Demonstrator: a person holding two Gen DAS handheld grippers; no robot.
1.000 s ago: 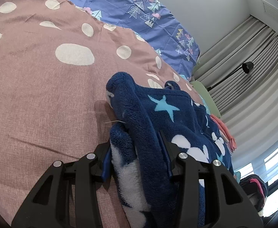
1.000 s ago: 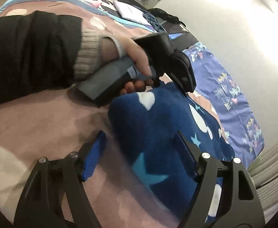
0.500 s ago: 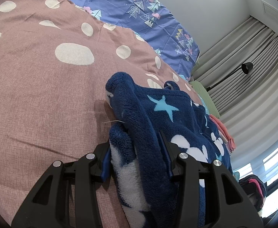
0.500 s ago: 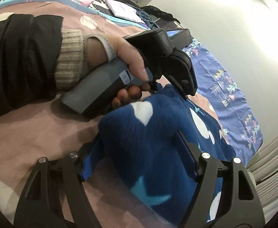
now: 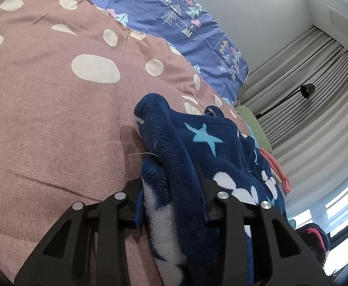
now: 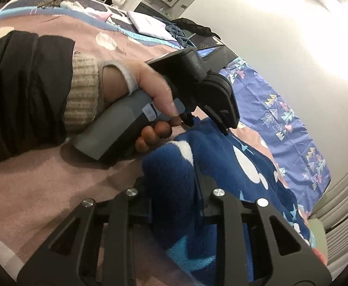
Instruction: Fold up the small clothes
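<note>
Navy fleece garment (image 5: pixel 204 157) lay bunched on the pink dotted bedspread (image 5: pixel 54 109). Left gripper (image 5: pixel 171 205) pinched its near edge; right gripper (image 6: pixel 174 205) was clamped on another fold, left hand (image 6: pixel 150 100) beyond.

1. Left gripper (image 5: pixel 171 200): matte black plastic linkage with triangular cut-outs; four round silver screw heads; blue pad on the inner face of one finger (image 5: pixel 139 205).
2. Right gripper (image 6: pixel 174 202): same black frame, four silver screws.
3. Seen from the right wrist view, the left unit has a grey handle (image 6: pixel 123 124) with a small white label and a black head.
4. Left hand (image 6: pixel 150 95): bare skin; beige ribbed cuff (image 6: pixel 82 93); black sleeve (image 6: pixel 23 90).
</note>
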